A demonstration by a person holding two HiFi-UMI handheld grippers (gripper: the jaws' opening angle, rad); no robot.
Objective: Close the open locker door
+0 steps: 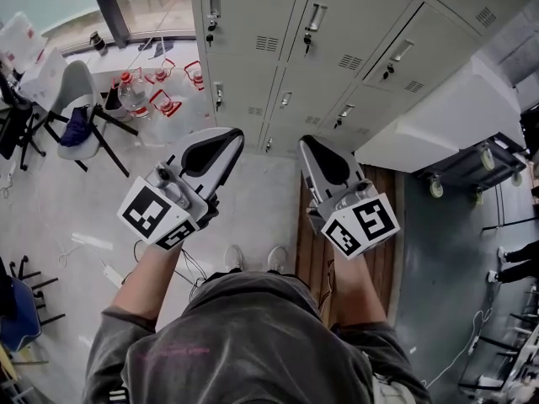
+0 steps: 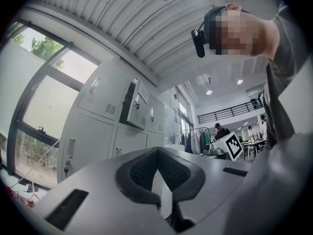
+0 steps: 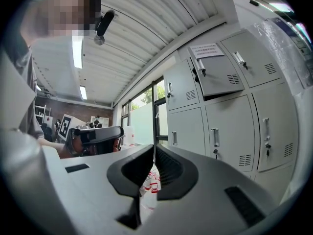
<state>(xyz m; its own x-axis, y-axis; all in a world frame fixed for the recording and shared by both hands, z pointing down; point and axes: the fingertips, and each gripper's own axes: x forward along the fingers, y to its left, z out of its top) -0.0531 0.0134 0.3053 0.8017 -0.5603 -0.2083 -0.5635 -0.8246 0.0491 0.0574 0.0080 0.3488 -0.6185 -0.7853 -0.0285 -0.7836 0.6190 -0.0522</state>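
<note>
Holds left gripper (image 2: 157, 152) clenched tip to tip, gripping nothing. Holds right gripper (image 3: 153, 149) clenched down to a hairline slit, also empty. Aims both at grey locker bank (image 1: 337, 23), well apart from it. Places open locker door (image 2: 139, 105) above and left of left jaws, in upper row, swung out from its dark compartment. Places same door above and right of right jaws, tilted outward, with white paper notice (image 3: 205, 50) just over its handle. Touches door with neither gripper. Straight past both jaw tips: closed lockers with handles and keys. Left of left jaws: tall window (image 2: 46, 106). Further left and ahead in head view: grey chair (image 1: 74, 87) and clear water bottles (image 1: 133, 93) with red handles by wall under window. Same bottles low behind slit of right jaws in right gripper view. Right of right jaws in head view: white cabinet (image 1: 446, 112) on wheeled cart (image 1: 472, 165), close against lockers' right end. Under right jaws on floor: wooden slat platform (image 1: 308, 251). Right of left jaws in left gripper view: right gripper's marker cube (image 2: 234, 146), then far back a clothes rack (image 2: 195, 142) and a person (image 2: 220, 131) in dark cap.
</note>
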